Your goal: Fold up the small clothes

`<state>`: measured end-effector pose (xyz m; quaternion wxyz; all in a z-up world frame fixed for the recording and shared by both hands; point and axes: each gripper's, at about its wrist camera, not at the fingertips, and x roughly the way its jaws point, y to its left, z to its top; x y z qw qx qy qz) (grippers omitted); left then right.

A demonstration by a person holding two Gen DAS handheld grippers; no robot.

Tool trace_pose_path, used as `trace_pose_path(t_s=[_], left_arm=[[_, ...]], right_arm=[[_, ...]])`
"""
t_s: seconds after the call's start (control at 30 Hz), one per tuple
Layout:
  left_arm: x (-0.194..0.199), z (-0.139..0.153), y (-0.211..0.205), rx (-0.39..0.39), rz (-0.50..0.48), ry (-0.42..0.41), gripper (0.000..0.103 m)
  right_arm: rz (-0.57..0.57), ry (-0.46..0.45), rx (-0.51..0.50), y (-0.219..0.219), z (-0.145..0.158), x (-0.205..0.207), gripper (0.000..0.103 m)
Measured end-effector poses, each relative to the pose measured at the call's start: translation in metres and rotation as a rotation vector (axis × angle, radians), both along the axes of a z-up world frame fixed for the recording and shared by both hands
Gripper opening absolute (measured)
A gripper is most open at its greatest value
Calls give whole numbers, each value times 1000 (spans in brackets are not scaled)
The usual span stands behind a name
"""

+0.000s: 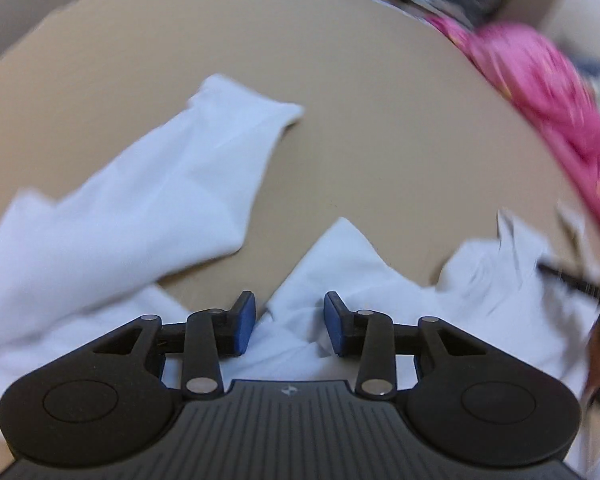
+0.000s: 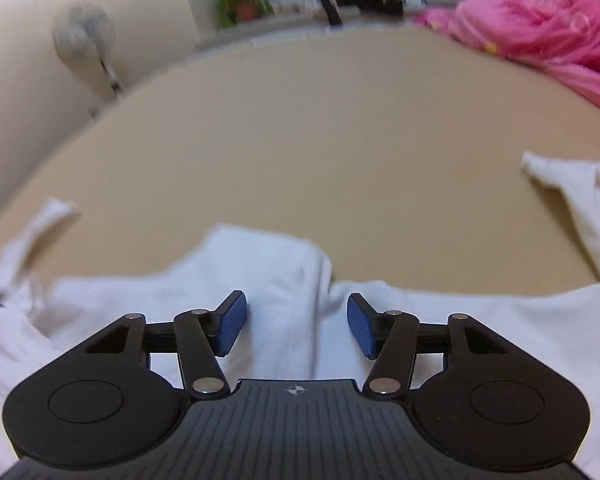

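white garment [image 1: 112,216] rumpled on tan surface [image 1: 340,120], sleeve outstretched. left gripper [image 1: 290,322] and right gripper [image 2: 296,326] both gape over cloth, gripping nothing. likely pre-fold step; next: pinch 2 edges, lift over.

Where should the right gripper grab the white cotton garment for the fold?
Probably the raised fold ridge of the white cotton garment, directly ahead of the open right gripper. Come straight forward and down, one pad either side. That bunched crease stands proud of the tan surface; the flat areas offer nothing to pinch.
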<state>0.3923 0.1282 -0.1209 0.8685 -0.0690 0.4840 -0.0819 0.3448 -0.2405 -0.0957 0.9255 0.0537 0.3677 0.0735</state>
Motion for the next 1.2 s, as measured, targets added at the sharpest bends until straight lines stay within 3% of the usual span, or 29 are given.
trace_pose_path(t_s=[0.03,0.07,0.1,0.2,0.3,0.37,0.4,0.43,0.5,0.67,0.73,0.77,0.83,0.97,1.07,1.2], left_arm=[[3,1,-4,25,-30,-10,27],[7,3,-11,52,-54,-22,12],[8,2,-11,77,-78,-33,12],[4,11,-20,147,-63,-146,10],[-1,34,-19,151,70,-388,10],[4,36,-30,184,97,-436,12],[11,30,-36,204,85,-394,20],[14,24,-40,210,61,-343,36],[12,16,-43,226,76,-322,39],[-4,18,-44,104,18,-292,39],[-3,10,-43,92,-13,-237,39],[2,-3,-47,113,-23,-180,40],[10,-26,-49,140,-8,-96,45],[12,-25,-48,100,19,-113,49],[8,-29,-55,131,-5,-142,56],[-3,-27,-51,158,-24,-152,60]], right_arm=[[12,-13,-19,2,1,1,53],[36,-22,-31,4,2,0,30],[50,-36,-44,4,5,-5,18],[22,-63,17,-15,11,0,11],[-80,-229,105,-31,26,-11,11],[-110,-312,103,-34,33,-15,12],[-115,-294,77,-31,30,-13,14],[-104,-235,53,-28,23,-7,17],[-96,-116,34,-28,6,2,22],[-173,-151,40,-32,7,-21,30],[-117,-96,-1,-25,-2,-10,30],[-88,-20,-25,-23,-12,-4,31],[-76,-38,-40,-28,-13,-10,32],[-115,-126,-33,-47,14,-23,41],[-191,-170,-127,-80,26,-19,49],[-323,-162,-252,-140,14,-7,49]])
